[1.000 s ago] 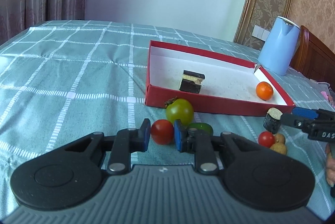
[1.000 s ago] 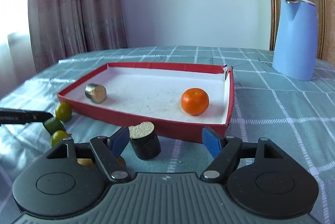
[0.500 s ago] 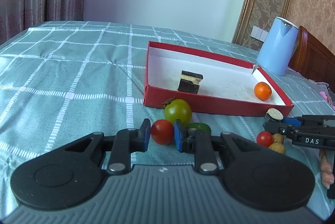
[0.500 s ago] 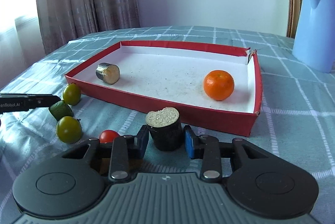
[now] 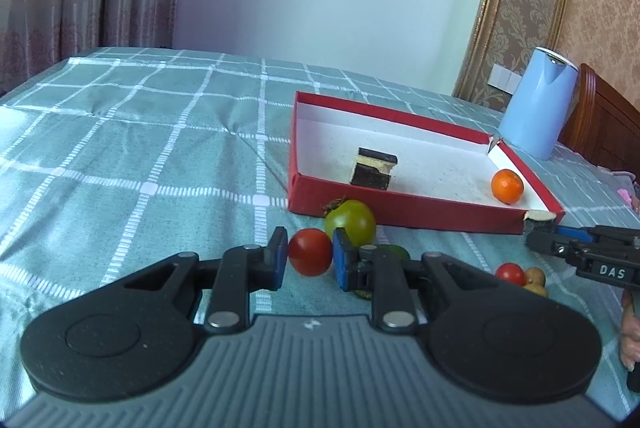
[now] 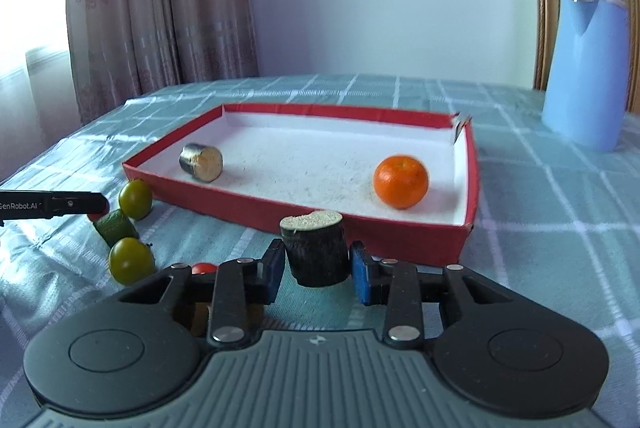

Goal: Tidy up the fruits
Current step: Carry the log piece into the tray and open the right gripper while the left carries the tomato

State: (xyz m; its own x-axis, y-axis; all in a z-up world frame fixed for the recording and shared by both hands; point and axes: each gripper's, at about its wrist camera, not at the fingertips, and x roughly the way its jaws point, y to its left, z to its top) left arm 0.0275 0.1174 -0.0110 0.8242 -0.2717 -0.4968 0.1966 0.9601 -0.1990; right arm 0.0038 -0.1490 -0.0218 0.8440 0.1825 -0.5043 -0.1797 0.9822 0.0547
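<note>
My left gripper [image 5: 310,260] is shut on a red tomato [image 5: 310,257], held just above the cloth in front of the red tray [image 5: 400,210]. A green tomato [image 5: 352,221] sits just beyond it. My right gripper [image 6: 318,270] is shut on a dark cut cylinder with a pale top [image 6: 316,248], lifted near the tray's front wall [image 6: 360,228]; it also shows in the left wrist view [image 5: 538,218]. In the tray lie an orange [image 6: 401,181] and another dark cut piece [image 6: 201,162].
A blue kettle [image 6: 586,68] stands at the back right. On the cloth lie two green tomatoes [image 6: 135,199] [image 6: 131,260], a green chunk [image 6: 115,226], a small red tomato [image 5: 510,273] and brown fruits [image 5: 535,276]. A wooden chair [image 5: 608,124] is behind the kettle.
My right gripper closed on the dark cylinder and lifted it toward the tray. My left gripper kept its hold on the red tomato and rose slightly.
</note>
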